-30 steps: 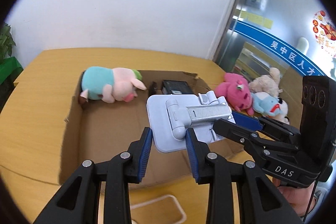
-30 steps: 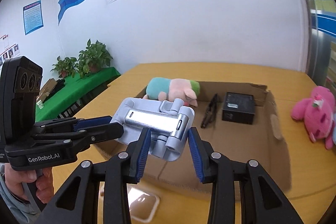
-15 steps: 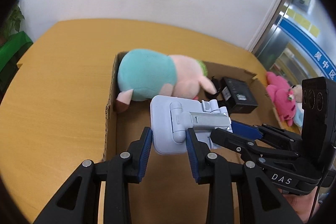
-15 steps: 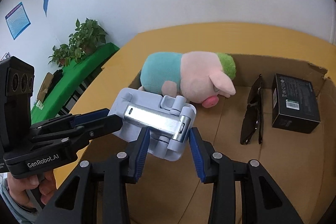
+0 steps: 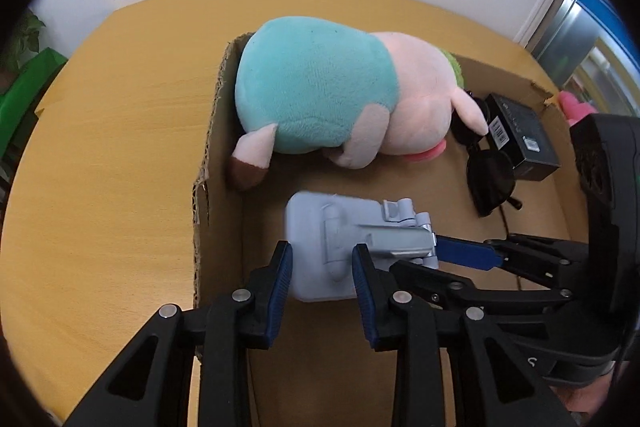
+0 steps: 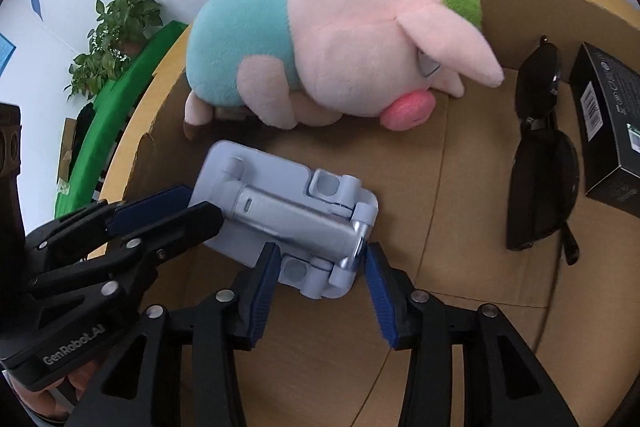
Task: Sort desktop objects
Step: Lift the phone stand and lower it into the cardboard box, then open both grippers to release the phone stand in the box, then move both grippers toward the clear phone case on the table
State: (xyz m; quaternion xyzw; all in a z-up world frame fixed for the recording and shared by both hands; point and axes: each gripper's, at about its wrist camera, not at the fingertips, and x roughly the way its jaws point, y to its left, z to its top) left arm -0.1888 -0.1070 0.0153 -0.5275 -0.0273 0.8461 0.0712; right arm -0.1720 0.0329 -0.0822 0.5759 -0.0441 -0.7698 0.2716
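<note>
Right gripper [image 6: 320, 267] jaws opening around phone stand [image 6: 280, 215] over box [image 6: 460, 187].

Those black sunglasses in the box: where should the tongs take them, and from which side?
Grip the sunglasses across the bridge between the two lenses, coming from above. They lie folded flat on the cardboard box floor, with the black carton close alongside, so a side approach looks cramped.

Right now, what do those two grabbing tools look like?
Both are black plastic. The left gripper and right gripper each have two angular fingers with silver screws and ribbed blue pads. The left one reads "GenRobot.AI" in white.
</note>
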